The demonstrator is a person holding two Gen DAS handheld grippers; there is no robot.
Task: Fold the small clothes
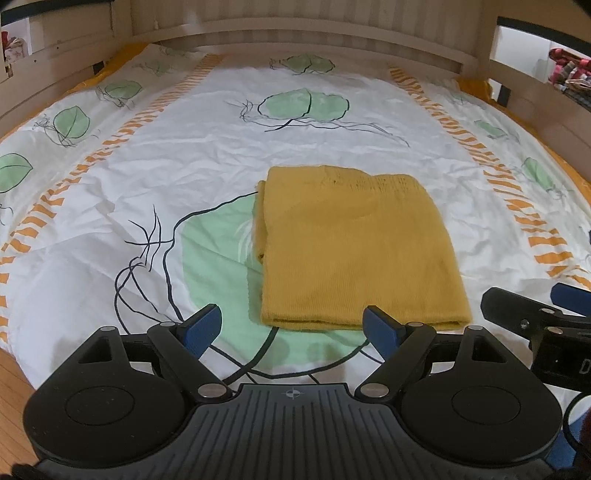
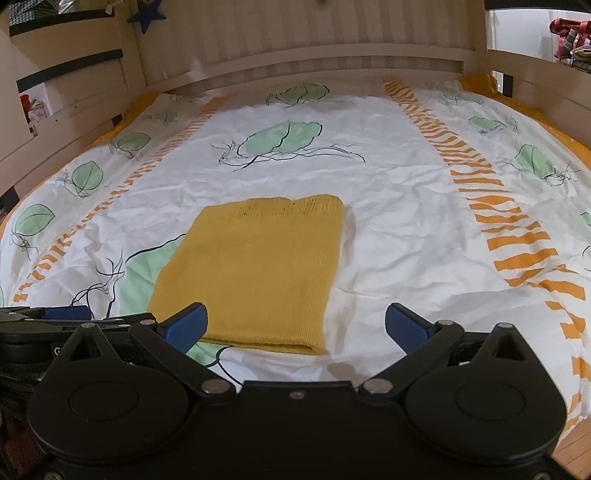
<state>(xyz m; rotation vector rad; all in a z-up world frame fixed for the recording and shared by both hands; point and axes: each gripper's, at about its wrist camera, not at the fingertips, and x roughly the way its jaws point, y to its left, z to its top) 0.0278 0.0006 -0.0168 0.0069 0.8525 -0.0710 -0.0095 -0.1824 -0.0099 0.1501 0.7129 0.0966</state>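
A mustard-yellow knitted garment [image 1: 354, 243] lies folded into a flat rectangle on the bed; it also shows in the right wrist view [image 2: 255, 273]. My left gripper [image 1: 291, 328] is open and empty, just short of the garment's near edge. My right gripper [image 2: 295, 328] is open and empty, also at the near edge, with its left fingertip [image 2: 186, 325] over the garment's near left corner. The right gripper shows at the right edge of the left wrist view [image 1: 535, 314], and the left gripper at the left edge of the right wrist view [image 2: 55, 317].
The bed has a white cover [image 1: 184, 155] with green leaves and orange stripes. A wooden headboard [image 1: 295, 33] and side rails [image 2: 74, 92] surround it. Wood floor [image 1: 11, 384] shows below the near edge.
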